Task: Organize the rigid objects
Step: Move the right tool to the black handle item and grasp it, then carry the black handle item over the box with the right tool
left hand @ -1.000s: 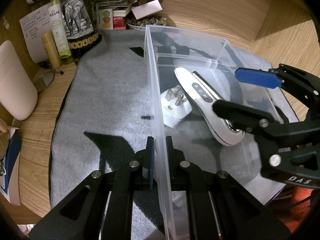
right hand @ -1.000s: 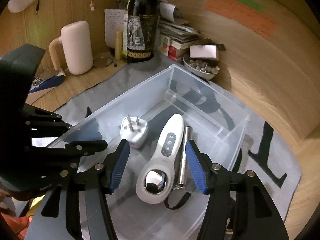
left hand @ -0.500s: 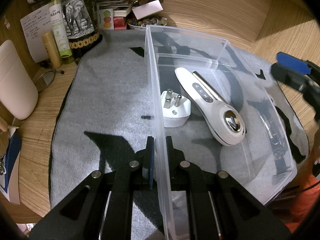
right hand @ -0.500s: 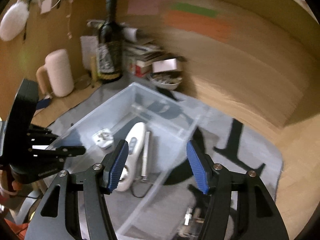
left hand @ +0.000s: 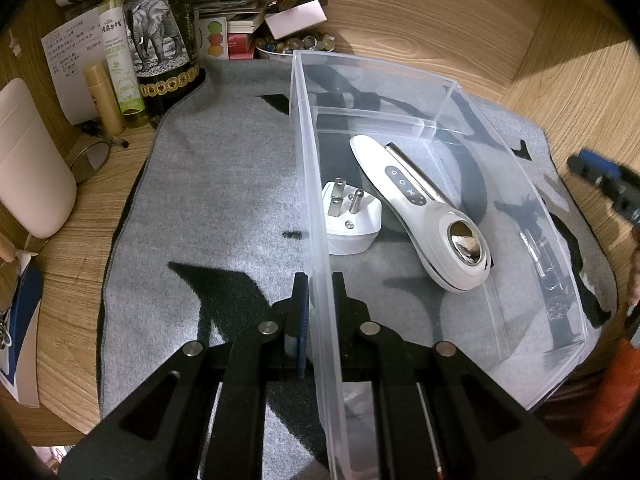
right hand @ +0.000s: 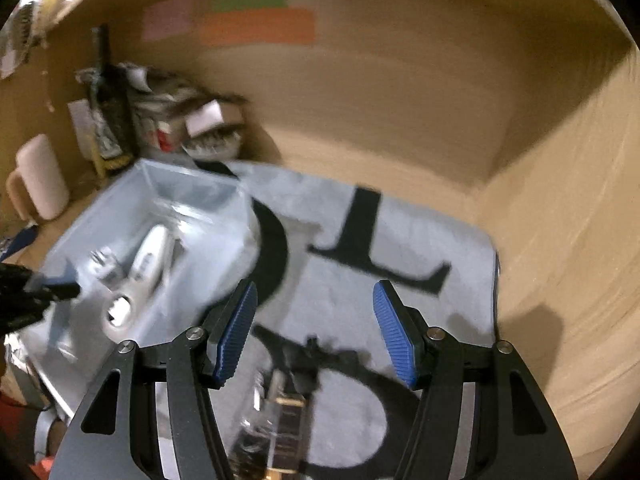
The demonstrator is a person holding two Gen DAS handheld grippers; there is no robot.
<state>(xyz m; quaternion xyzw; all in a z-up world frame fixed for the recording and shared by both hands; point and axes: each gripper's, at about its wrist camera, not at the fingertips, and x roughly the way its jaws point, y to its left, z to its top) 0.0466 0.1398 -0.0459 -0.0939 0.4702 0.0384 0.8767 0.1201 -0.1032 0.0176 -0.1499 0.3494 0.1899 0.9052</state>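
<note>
The clear plastic bin (left hand: 440, 92) sits on a grey mat (left hand: 224, 184) on the wooden tabletop (left hand: 580, 80), and inside it lie a white handheld device (left hand: 424, 216) with a row of buttons and a shiny round head, and just beside it a white three-pin plug adapter (left hand: 350, 224), prongs up. A slim metal bar runs along the far side of the device, touching it. The left gripper (left hand: 318, 304) is at the near end of the bin's left wall, pressed together on that thin wall with one finger outside and one inside. In the right wrist view the right gripper (right hand: 314, 336) is off to the right of the bin (right hand: 160, 216), over the mat's (right hand: 400, 240) black lettering, its blue pads spread apart with nothing between them. Below and between its fingers, on the mat, lies a transparent object with dark and gold parts (right hand: 280, 408), too blurred to identify. That whole view is smeared, so the device (right hand: 136, 280) and adapter read only as pale shapes. In the left wrist view the right gripper (left hand: 608, 184) is cut off at the right edge, beyond the bin's far wall. Behind the bin stand a dark bottle with an elephant label (left hand: 160, 40), a green spray bottle (left hand: 116, 52) and stacked papers and books (left hand: 236, 4).
</note>
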